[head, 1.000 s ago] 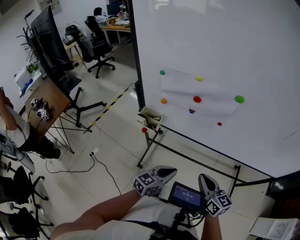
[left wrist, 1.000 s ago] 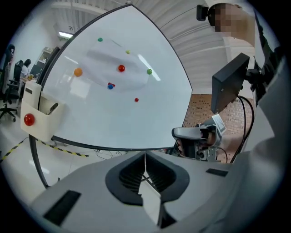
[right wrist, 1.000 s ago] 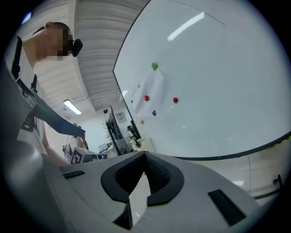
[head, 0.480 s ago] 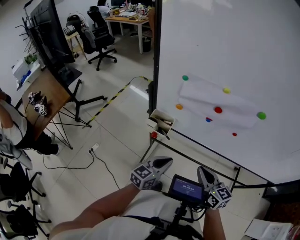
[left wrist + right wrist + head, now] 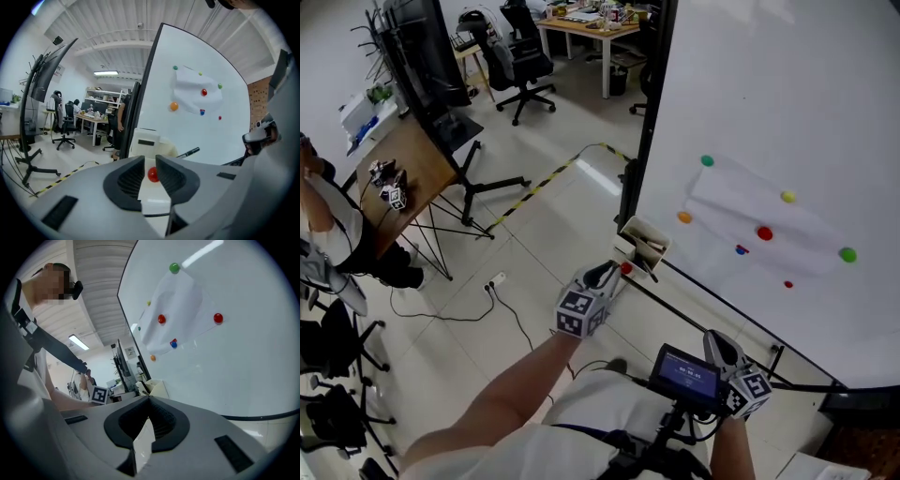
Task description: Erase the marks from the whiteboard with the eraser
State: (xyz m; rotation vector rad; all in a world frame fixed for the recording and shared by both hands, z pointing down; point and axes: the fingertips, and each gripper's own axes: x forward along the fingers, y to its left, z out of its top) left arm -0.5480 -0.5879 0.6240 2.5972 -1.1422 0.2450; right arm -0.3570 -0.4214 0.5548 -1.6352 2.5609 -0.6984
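The whiteboard [image 5: 787, 122] stands at the right, with a paper sheet [image 5: 769, 220] pinned to it by coloured magnets. A white tray box [image 5: 642, 246] hangs at its lower left corner; a marker [image 5: 190, 152] lies in it, and I cannot pick out the eraser. My left gripper [image 5: 609, 273] reaches close to that box. Its jaws have just been opening and stand a little apart with nothing in them. Through the gap a red knob [image 5: 153, 175] shows beyond. My right gripper [image 5: 715, 339] stays near the body, jaws shut and empty, pointing at the board [image 5: 225, 362].
The board's stand legs [image 5: 773, 361] run along the floor below it. At the left stand a tripod with a dark panel [image 5: 441, 103], a wooden table [image 5: 403, 183], a person [image 5: 323, 234], office chairs [image 5: 525, 61], and a cable [image 5: 502, 305] on the floor.
My left gripper has gone forward from beside the body up to the tray box, and its jaws have parted. The right gripper has stayed low near the body. The view has swung left.
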